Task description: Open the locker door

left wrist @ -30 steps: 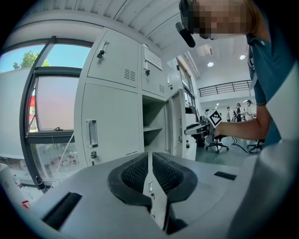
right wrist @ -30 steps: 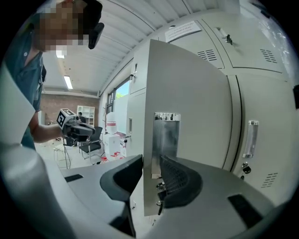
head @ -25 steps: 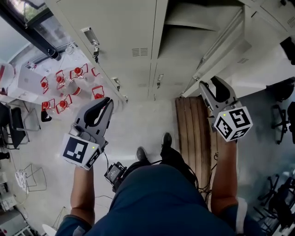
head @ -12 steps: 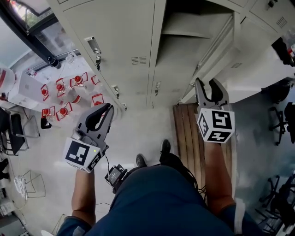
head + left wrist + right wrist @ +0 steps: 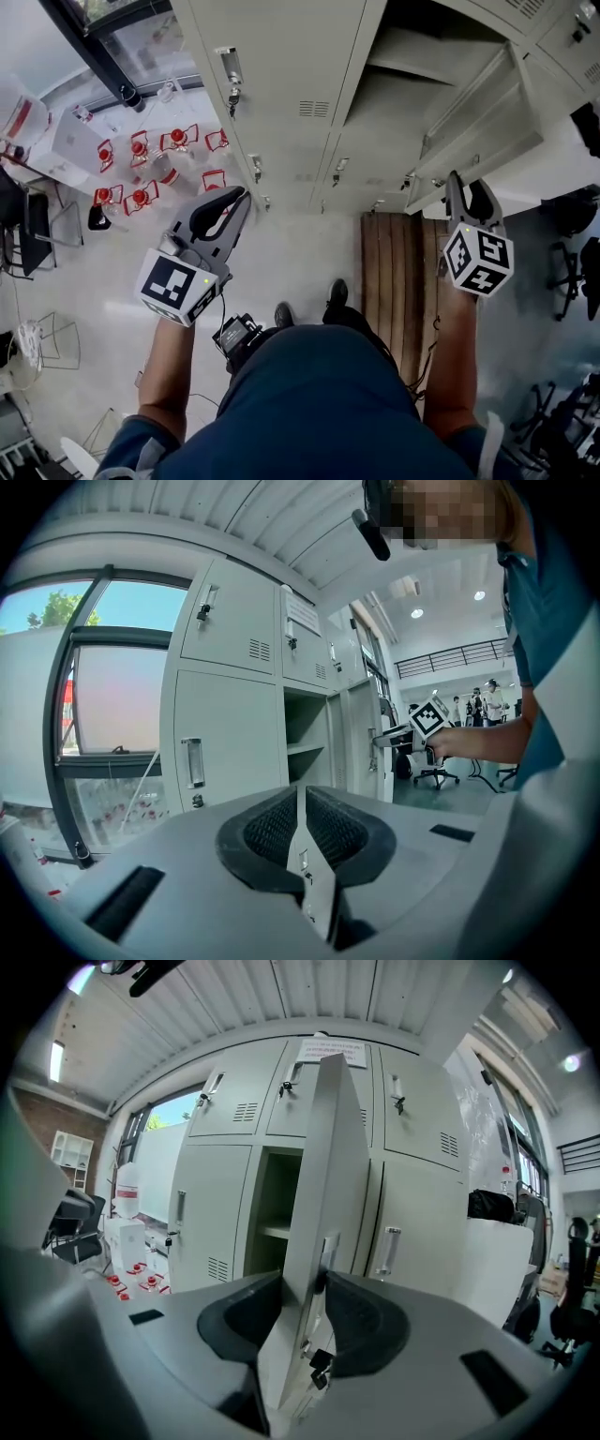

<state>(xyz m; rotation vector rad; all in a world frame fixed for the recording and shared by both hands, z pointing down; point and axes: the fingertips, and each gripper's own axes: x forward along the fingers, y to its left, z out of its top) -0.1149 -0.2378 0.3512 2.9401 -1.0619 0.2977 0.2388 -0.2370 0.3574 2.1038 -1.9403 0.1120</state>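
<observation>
red-and-white items: on the floor, left of and beyond the left gripper; too small to tell what they are.
left gripper: clenched on nothing, its pads together; held out before the closed lockers and apart from them.
closed lockers: straight ahead of the left gripper, doors flush, each with a small handle.
open compartment: ahead, between the two grippers; a shelf shows inside.
wooden boards: flat on the floor, below and just left of the right gripper.
locker door: swung out, edge-on to the right gripper, its free edge running up between that gripper's pads.
keys: hang from the door's lock, low between the right gripper's pads.
right gripper: grasping the locker door's free edge, a pad against each face; its jaws have just been closing on it.
</observation>
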